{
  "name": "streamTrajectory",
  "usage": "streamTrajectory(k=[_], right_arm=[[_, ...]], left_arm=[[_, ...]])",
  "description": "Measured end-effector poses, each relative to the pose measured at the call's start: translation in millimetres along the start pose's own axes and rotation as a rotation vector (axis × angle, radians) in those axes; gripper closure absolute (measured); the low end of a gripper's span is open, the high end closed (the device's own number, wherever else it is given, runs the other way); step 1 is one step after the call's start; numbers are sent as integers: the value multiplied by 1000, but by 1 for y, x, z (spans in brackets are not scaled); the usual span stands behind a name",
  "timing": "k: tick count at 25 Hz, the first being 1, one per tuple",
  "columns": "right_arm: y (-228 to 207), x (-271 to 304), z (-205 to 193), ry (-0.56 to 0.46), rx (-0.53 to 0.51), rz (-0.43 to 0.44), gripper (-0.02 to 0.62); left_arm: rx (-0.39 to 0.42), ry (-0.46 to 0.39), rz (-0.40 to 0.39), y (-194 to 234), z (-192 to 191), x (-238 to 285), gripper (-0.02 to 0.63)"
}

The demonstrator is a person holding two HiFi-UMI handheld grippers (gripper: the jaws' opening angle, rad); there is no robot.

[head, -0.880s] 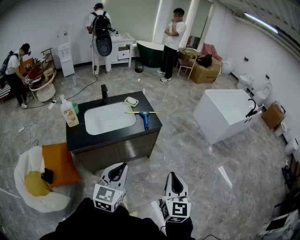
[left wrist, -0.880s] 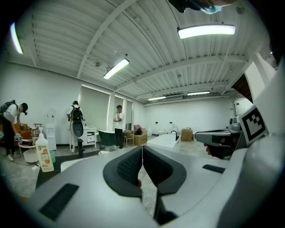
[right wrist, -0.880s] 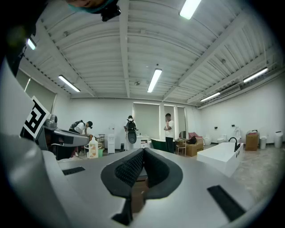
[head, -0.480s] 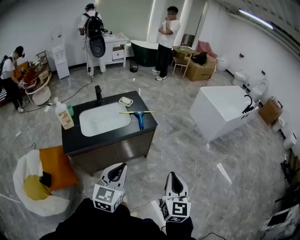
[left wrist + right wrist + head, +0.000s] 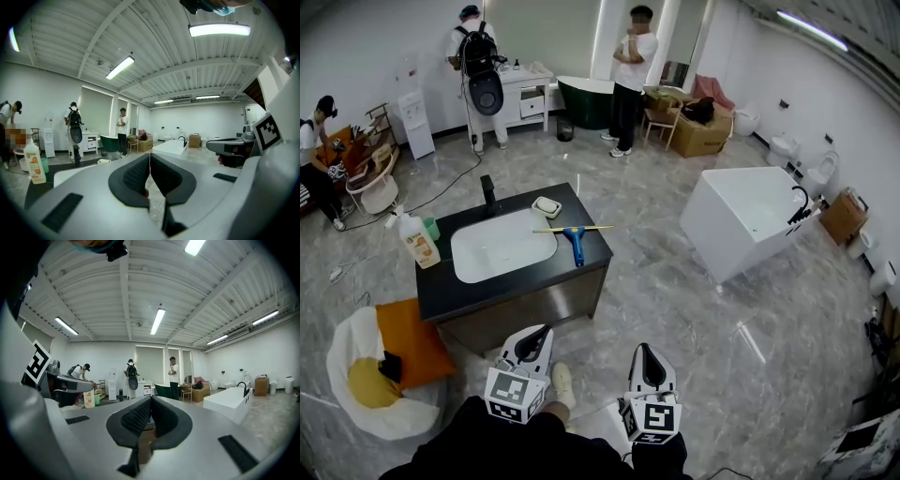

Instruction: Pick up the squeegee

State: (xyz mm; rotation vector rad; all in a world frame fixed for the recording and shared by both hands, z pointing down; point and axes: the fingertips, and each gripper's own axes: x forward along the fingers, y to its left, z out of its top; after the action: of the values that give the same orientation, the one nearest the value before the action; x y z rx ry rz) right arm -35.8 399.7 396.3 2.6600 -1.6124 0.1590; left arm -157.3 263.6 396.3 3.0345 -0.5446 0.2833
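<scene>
1. Stepping toward the black-topped vanity counter (image 5: 441, 281): it has slid left in the head view, and my pale shoe (image 5: 562, 383) now shows.
2. Blue-handled squeegee with thin yellow blade (image 5: 575, 240) lies at 12 o'clock on the counter, right of the white basin (image 5: 502, 248), well apart from me.
3. Left gripper (image 5: 542, 336) and right gripper (image 5: 643, 353) are pressed together, empty. I judge the approach barely begun.

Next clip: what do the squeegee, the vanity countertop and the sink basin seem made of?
Squeegee: solid blue handle, probably moulded plastic; thin pale blade bar, too small to tell. Countertop: flat uniform black slab, perhaps stone or composite. Sink basin: smooth white, likely ceramic.
</scene>
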Motion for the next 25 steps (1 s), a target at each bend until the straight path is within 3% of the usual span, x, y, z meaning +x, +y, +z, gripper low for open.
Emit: streamTrajectory(k=[13,25], right_arm=[[-33,153,16,33,1,-6,580],[-25,286,27,62,-13,76,580]], left_arm=[[-16,22,-7,79,25,138,581],[-50,40,29,154,37,224,581]])
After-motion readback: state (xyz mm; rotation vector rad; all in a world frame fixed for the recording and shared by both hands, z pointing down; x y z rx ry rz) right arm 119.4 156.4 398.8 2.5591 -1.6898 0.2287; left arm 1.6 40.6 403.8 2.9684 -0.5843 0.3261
